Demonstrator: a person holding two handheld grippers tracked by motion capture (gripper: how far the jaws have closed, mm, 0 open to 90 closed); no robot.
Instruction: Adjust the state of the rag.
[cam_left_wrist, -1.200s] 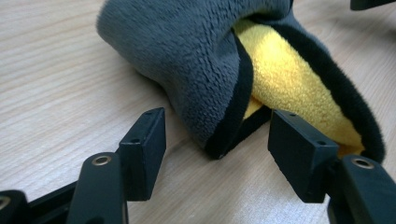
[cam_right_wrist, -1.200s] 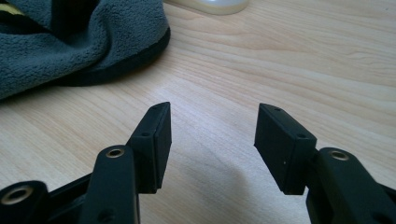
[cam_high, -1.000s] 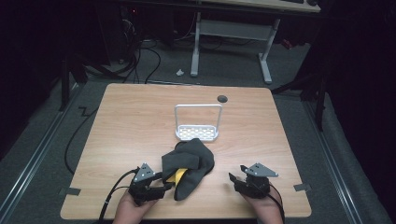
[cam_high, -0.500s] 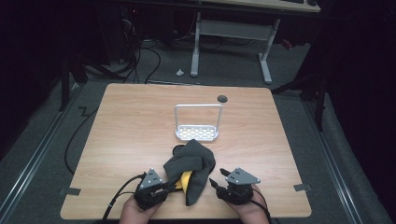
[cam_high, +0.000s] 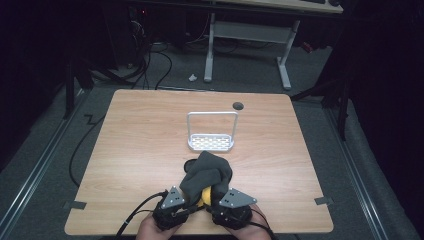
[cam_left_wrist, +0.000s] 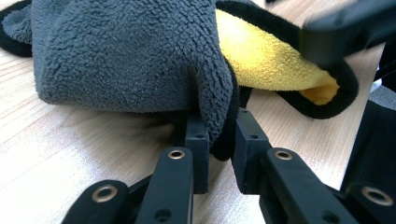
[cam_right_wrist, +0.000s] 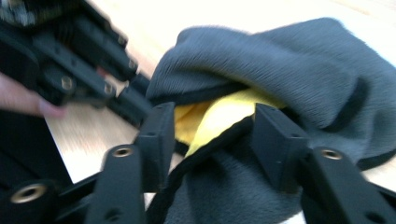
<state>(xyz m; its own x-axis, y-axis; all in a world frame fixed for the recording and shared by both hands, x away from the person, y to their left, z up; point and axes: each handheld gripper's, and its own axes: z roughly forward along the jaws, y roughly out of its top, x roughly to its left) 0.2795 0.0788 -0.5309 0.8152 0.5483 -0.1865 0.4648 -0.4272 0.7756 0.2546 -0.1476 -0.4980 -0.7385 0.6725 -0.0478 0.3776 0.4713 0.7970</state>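
High view: the wooden table (cam_high: 140, 150) carries a white wire rack (cam_high: 211, 131) near its middle, and nearer the person a crumpled grey fleece cloth (cam_high: 207, 172) with a yellow lining (cam_high: 204, 192) and a black hem, lying at the near edge between the two grippers. The left gripper (cam_high: 172, 207) and right gripper (cam_high: 231, 206) sit close together at that near edge, one on each side of the cloth's near end, which bunches up and runs away from them towards the rack.

Left gripper view: the jaws are clamped on a fold of the grey fleece and its black hem (cam_left_wrist: 227, 135), the cloth piled just ahead and above them, the yellow lining (cam_left_wrist: 266, 56) opening out to the right.

Right gripper view: the jaws stand apart and have just been closing; the black-edged yellow flap (cam_right_wrist: 219, 121) lies between them, but the pads do not seem to press on it yet. The hem crosses the gap on a slant, from lower left to upper right.

The coming move, I judge, turns on that flap: it lies straight ahead of the right jaws, so closing there would pinch the second edge.
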